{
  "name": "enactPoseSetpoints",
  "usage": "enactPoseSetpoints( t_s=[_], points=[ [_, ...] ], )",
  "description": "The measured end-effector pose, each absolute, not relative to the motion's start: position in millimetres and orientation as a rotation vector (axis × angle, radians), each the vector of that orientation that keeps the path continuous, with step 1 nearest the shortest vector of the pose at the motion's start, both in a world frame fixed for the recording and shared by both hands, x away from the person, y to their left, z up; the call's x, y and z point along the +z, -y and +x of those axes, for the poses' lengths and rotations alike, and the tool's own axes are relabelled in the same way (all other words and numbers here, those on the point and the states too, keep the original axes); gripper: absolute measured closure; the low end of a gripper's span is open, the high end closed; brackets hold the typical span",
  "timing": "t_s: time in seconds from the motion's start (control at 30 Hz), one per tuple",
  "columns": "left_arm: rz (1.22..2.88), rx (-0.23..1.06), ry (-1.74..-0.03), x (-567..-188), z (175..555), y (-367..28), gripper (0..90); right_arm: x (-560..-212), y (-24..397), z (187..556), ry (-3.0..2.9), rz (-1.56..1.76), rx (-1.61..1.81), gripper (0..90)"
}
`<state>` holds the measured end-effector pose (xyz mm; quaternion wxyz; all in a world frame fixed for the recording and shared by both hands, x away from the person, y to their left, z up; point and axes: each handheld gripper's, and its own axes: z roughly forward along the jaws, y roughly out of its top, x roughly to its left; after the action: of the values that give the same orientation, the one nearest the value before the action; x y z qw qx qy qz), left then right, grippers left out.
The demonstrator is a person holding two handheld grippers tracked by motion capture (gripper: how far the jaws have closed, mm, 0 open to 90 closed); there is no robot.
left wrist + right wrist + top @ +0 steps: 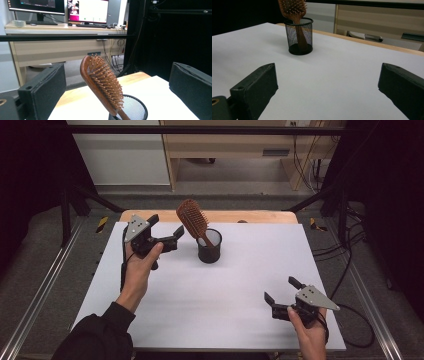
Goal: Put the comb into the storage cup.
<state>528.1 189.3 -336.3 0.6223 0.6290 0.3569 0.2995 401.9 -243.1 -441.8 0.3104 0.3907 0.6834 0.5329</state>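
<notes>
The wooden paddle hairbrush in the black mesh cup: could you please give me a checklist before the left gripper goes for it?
1. Left gripper open: ok.
2. Wooden paddle hairbrush between the jaws' line of sight: ok.
3. Hairbrush handle down in the black mesh cup, head leaning out: ok.
4. Cup upright on the white table: ok.
5. Right gripper open and well away: ok.
6. Jaws touching the hairbrush: not ok, apart.

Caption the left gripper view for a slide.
Open left tool faces a wooden hairbrush leaning handle-down in a black mesh cup.

White table (215, 290); mesh cup (209, 246)
</notes>
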Motion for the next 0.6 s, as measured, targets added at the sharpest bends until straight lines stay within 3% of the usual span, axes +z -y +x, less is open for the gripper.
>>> enactPoseSetpoints(
  t_s=[0.6],
  points=[
    [1.44, 0.714, -0.806, -334.8, 495.2, -223.0, 1.2, -441.7, 242.0, 401.8, -1.811, 1.024, 1.398, 2.5]
  ],
)
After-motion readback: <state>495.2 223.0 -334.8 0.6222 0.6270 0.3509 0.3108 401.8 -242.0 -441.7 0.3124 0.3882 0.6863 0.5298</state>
